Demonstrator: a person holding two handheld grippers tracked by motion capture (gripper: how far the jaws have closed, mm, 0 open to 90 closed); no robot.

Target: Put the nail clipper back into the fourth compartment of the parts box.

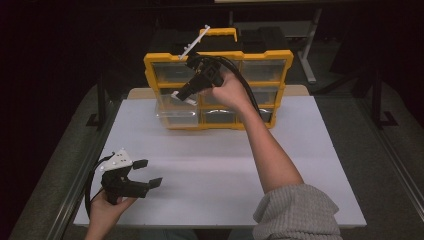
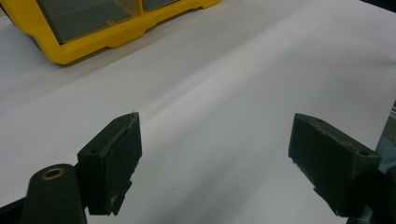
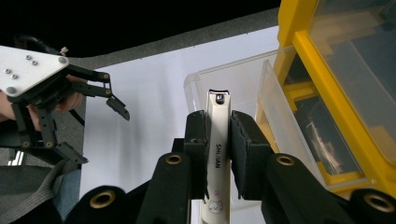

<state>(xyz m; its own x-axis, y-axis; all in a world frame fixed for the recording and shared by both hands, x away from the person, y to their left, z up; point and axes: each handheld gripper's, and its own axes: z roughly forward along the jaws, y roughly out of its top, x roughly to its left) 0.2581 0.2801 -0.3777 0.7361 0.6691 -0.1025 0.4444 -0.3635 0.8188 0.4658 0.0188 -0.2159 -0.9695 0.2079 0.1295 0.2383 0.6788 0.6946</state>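
white table (image 1: 210, 170); right gripper (image 3: 218, 126) grips nail clipper (image 3: 217, 140) (upright).

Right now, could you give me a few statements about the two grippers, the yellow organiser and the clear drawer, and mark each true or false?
1. The right gripper is clamped on a white nail clipper. True.
2. The left gripper holds a screwdriver. False: its jaws stand wide apart with nothing between them.
3. A clear plastic drawer is pulled out of the yellow organiser case. True.
4. The organiser lies flat on its back. False: it stands upright on the white table.
5. The left gripper touches the organiser. False: it is held near the table's front edge, well apart from it.
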